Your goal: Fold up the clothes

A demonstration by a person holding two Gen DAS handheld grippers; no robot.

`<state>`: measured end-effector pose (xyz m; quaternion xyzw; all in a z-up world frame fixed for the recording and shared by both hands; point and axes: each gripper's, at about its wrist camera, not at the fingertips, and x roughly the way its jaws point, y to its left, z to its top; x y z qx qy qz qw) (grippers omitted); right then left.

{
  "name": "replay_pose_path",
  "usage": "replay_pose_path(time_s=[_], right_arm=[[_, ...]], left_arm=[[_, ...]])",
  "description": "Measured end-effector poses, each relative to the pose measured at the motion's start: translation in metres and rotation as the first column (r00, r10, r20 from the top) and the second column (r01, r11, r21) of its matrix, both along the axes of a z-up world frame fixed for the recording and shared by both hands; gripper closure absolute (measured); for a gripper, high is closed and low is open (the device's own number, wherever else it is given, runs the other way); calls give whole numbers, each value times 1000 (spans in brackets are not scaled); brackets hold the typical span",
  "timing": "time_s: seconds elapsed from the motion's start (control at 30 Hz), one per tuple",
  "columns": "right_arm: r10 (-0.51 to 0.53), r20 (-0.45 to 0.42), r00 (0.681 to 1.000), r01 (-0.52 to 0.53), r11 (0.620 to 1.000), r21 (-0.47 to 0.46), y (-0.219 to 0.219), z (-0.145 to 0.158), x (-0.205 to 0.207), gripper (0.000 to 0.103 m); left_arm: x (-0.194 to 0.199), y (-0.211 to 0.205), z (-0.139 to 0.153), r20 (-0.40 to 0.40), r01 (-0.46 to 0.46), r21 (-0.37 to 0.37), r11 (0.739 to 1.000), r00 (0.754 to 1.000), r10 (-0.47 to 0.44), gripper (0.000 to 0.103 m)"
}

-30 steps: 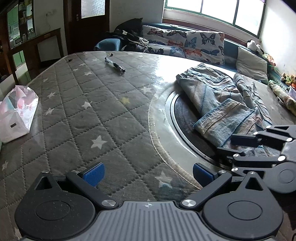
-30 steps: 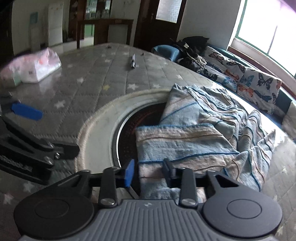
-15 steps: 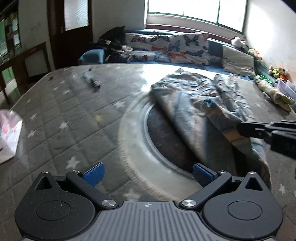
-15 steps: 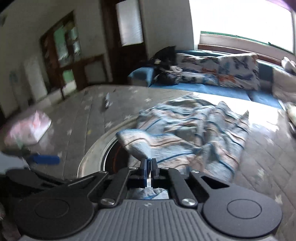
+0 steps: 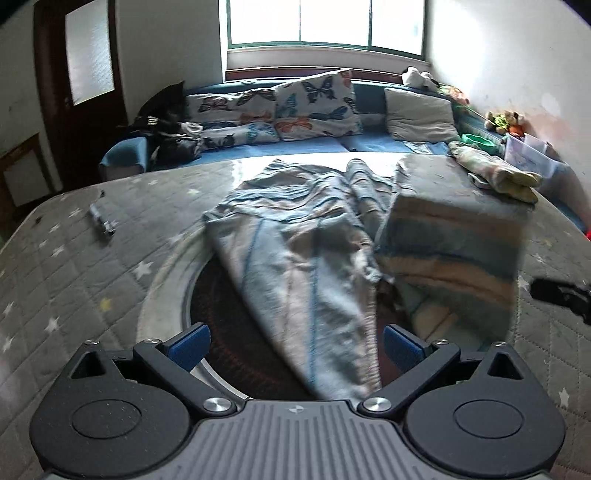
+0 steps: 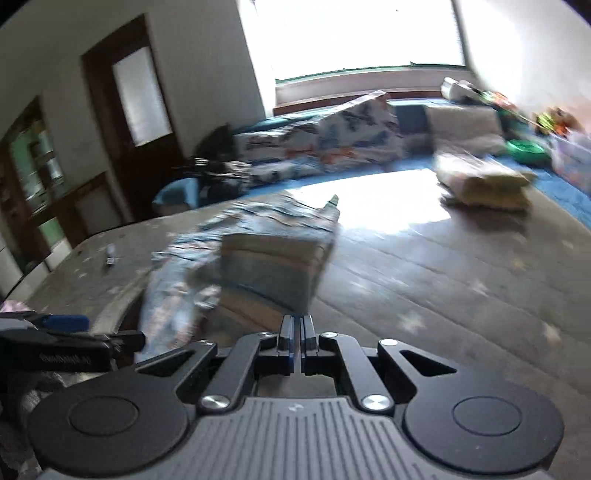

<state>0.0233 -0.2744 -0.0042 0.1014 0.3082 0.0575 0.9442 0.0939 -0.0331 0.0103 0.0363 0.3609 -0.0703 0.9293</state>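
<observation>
Table point(image 5: 92, 280): quilted, starred cover. Striped garment point(image 5: 306, 258): mid-table, one edge raised. Right gripper point(image 6: 297, 328): jaws shut, apparently pinching that edge; carry it across level, keeping tension. Left gripper point(image 5: 295, 343): wide open, empty; should pin the cloth.

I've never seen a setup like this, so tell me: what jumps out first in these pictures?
A striped blue and beige garment sprawls across the middle of the star-quilted table, one part of it lifted on the right. In front, the left gripper stands wide open around its near end, while the right gripper is pinched shut. Behind, butterfly-print cushions line a blue sofa under a bright window.
</observation>
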Motion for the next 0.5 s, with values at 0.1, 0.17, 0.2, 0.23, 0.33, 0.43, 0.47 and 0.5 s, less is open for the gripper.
replay_pose_path(time_s=[0.1,0.17,0.2,0.23,0.33,0.43,0.47,0.5], right_arm=[[-38,-38,999,40,999,37,-18,-12,-6,100],[-23,-39,999,25,998,58,-21,-13,-5,94],[-15,-38,999,17,998,60,-21,-13,-3,93],[-10,-36,999,12,999,53,-20,-13,0,92],[13,-45,999,-10,998,57,-14,-15,14,77],[23,-69,997,-20,999,47,-10,-23,35,73],[22,-76,997,-19,999,37,-9,-26,42,73],[18,-83,996,-17,1000,24,-8,-29,49,73]], left_arm=[[9,-9,-1,2,17,11,1000,1000,-17,2],[17,-14,-2,4,26,17,1000,1000,-26,3],[21,-16,-2,5,30,20,999,1000,-30,4],[26,-18,-2,5,31,21,999,1000,-31,6],[40,-22,-3,4,45,8,999,999,-45,10],[52,-27,-7,-2,63,10,998,998,-63,15],[56,-28,-9,-8,71,14,997,997,-71,19],[59,-30,-12,-14,80,18,997,997,-80,20]])
